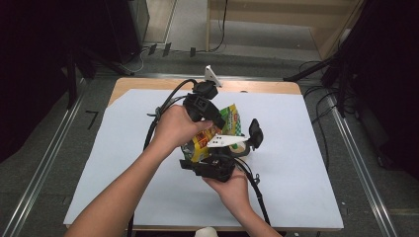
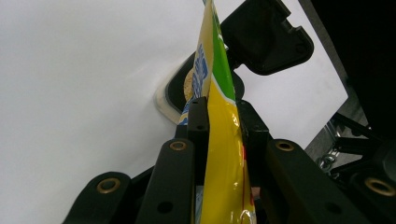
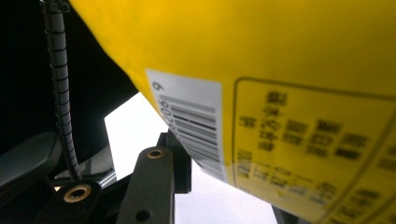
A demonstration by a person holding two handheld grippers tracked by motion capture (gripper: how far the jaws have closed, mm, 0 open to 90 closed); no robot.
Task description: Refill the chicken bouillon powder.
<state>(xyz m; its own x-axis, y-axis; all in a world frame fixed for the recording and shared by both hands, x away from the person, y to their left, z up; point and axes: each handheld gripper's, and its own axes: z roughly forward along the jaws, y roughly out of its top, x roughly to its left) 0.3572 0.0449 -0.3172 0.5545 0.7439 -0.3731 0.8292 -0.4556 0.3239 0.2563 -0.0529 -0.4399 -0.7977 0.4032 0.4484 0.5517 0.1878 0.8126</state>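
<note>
White sheet (image 1: 296,168) covers wooden table (image 1: 257,88); black-lidded open container (image 1: 249,140) on sheet; grey floor (image 1: 44,148) around.

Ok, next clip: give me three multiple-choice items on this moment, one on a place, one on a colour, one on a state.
1. Where is the snack bag?
A. Held above the middle of the white sheet
B. On the floor beside the table
C. Flat at the sheet's left edge

2. What is the bag's main colour?
A. Red
B. Yellow
C. Blue

3. How does the left gripper stand to the bag?
A. Open and well away from it
B. Shut on the bag's thin edge
C. Lying on the sheet

Answers:
1 A, since the high view shows the bag between both hands over the sheet's middle.
2 B, since the right gripper view shows a broad yellow face with a barcode.
3 B, since the left gripper view shows both jaws pressed on the flattened edge.
</note>
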